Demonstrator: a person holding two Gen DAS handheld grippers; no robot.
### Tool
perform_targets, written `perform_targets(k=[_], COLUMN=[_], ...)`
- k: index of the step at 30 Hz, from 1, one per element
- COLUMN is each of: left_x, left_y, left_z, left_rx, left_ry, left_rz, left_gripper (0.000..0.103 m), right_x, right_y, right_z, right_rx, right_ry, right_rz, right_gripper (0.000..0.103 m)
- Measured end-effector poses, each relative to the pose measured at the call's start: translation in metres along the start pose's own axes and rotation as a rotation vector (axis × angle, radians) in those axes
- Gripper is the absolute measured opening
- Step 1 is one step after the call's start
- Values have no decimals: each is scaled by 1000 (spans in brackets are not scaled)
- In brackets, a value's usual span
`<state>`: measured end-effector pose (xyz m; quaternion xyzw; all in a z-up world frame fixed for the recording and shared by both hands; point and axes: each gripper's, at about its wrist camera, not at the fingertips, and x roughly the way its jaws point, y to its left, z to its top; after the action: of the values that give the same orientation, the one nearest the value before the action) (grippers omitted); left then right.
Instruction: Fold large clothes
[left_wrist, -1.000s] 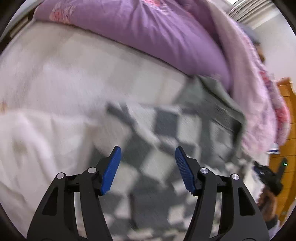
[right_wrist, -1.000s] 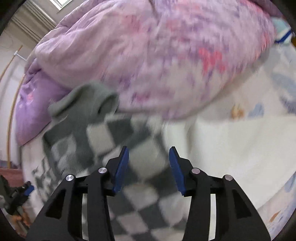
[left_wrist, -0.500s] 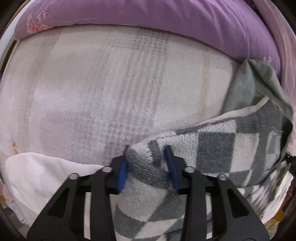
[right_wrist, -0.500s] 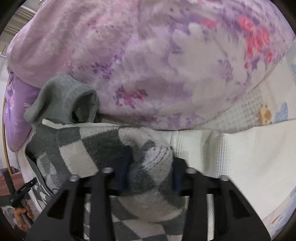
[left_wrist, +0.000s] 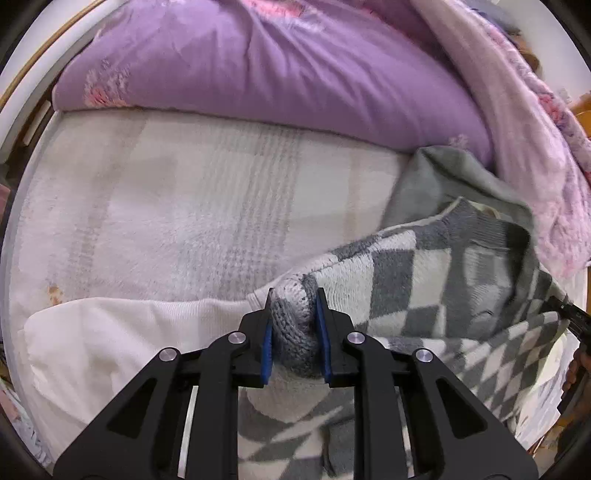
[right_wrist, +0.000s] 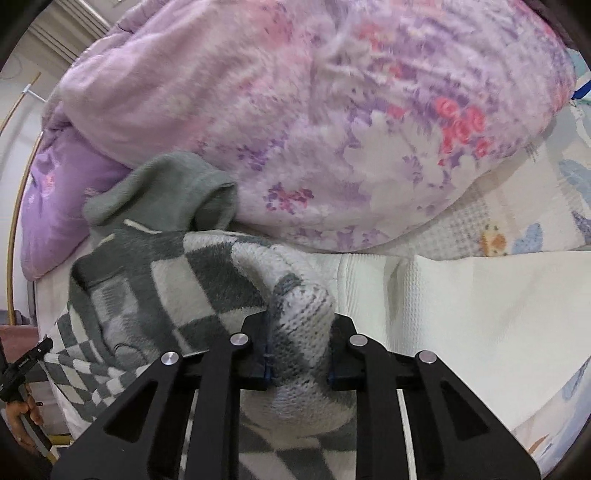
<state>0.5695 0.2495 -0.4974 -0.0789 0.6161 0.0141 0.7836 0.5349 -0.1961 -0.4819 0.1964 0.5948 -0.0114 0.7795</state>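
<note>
Behind lay a purple quilt (left_wrist: 280, 70) on the bed (left_wrist: 184, 206); left tongs (left_wrist: 294, 317) and right tongs (right_wrist: 300, 334), just closing, each pinched the checked sweater (left_wrist: 406, 280).

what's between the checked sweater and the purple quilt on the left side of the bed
In the left wrist view, only a bare stretch of pale fuzzy blanket lies between the checked sweater and the purple quilt.

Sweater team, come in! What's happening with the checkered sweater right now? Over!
Left tool and right tool both just closed, pinching the checkered sweater. Sweater bunched on the bed. Purple quilt piled close behind.
</note>
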Motion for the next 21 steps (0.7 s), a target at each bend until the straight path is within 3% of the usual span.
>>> perform_targets(k=[7,13,21], left_x=[-40,-76,-115], left_y=[-17,-17,-6], left_z=[-34,-62,-114], left_rx=[3,12,38], left_ry=[-30,-47,-48], left_rz=[-20,-33,-37], left_gripper=[18,18,17], right_x=[-49,-75,-126], right_y=[-5,19,10], right_z=[-6,-35,-79], right_rx=[-13,-3,12], right_ry=[-35,-57,-75], right_rz=[34,59,111], right_gripper=[17,17,17])
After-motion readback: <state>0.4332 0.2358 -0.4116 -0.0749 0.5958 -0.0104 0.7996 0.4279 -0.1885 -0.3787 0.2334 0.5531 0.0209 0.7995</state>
